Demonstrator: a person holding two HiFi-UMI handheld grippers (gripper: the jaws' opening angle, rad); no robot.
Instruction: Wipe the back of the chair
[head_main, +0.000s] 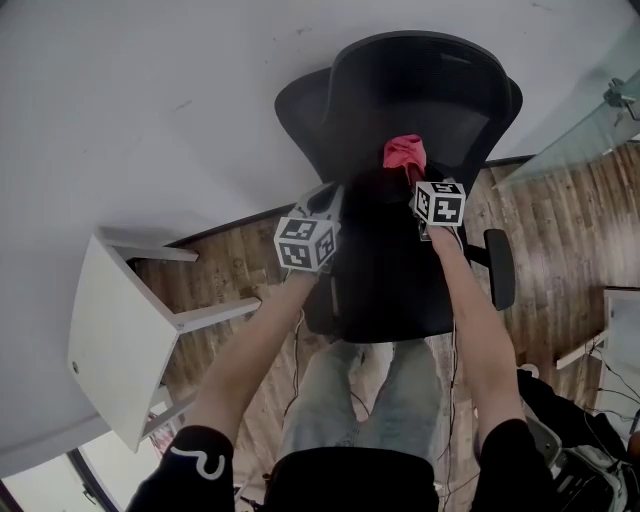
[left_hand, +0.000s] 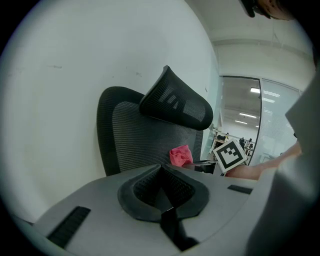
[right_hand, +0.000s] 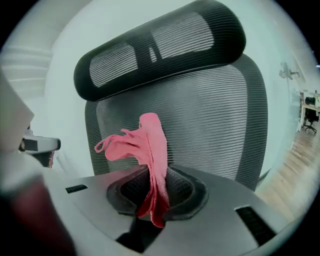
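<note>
The chair (head_main: 420, 110) stands close to the white wall (head_main: 150, 100) with its mesh backrest (right_hand: 210, 120) facing the person, a white table (head_main: 110, 330) well apart on the left and bare wood floor (head_main: 560, 220) on the right. The right gripper (head_main: 415, 180), on an extended forearm, has its jaws closed on a pink cloth (right_hand: 150, 150), whose free end stands before the backrest, below the headrest (right_hand: 160, 45). The left gripper (head_main: 325, 205), beside it, has its jaws closed together on nothing.
</note>
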